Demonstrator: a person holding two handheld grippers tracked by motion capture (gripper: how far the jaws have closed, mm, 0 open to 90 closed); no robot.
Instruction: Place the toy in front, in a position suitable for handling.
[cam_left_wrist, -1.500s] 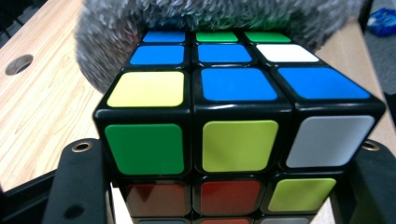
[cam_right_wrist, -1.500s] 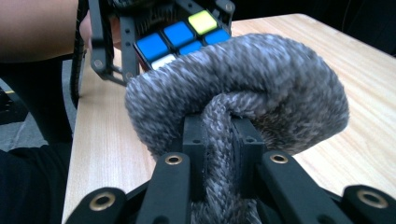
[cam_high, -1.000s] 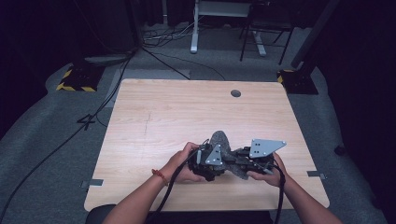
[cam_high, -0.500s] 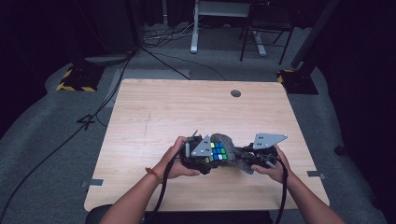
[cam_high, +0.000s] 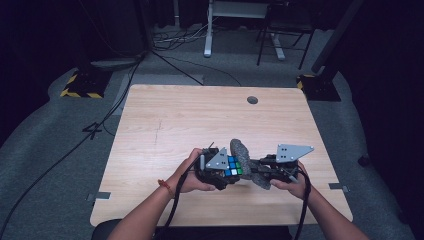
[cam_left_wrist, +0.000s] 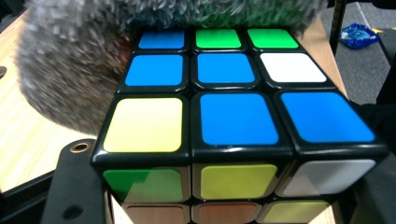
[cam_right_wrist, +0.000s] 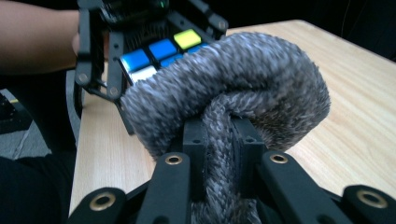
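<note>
A Rubik's cube (cam_high: 233, 167) with blue, white and green stickers up sits between the jaws of my left gripper (cam_high: 226, 173), which is shut on it near the table's front edge. In the left gripper view the cube (cam_left_wrist: 238, 116) is very close, its top face mostly blue. A grey fuzzy cloth (cam_high: 242, 153) is bunched in my right gripper (cam_high: 258, 173), shut on it. The cloth (cam_right_wrist: 233, 84) presses against the cube's (cam_right_wrist: 154, 51) far side, and the cloth (cam_left_wrist: 70, 70) wraps over the cube's back and left edges.
The wooden table (cam_high: 175, 120) has a round cable hole (cam_high: 252, 100) at the back. Cables trail from both grippers off the front edge. On the floor behind stand a desk frame (cam_high: 207, 30), a chair base (cam_high: 280, 45) and yellow-black striped feet (cam_high: 80, 85).
The left gripper has rolled, so the cube's coloured face has turned up into sight. The cloth, which lay over it, has shifted to its far right side. Both hands stayed in place.
</note>
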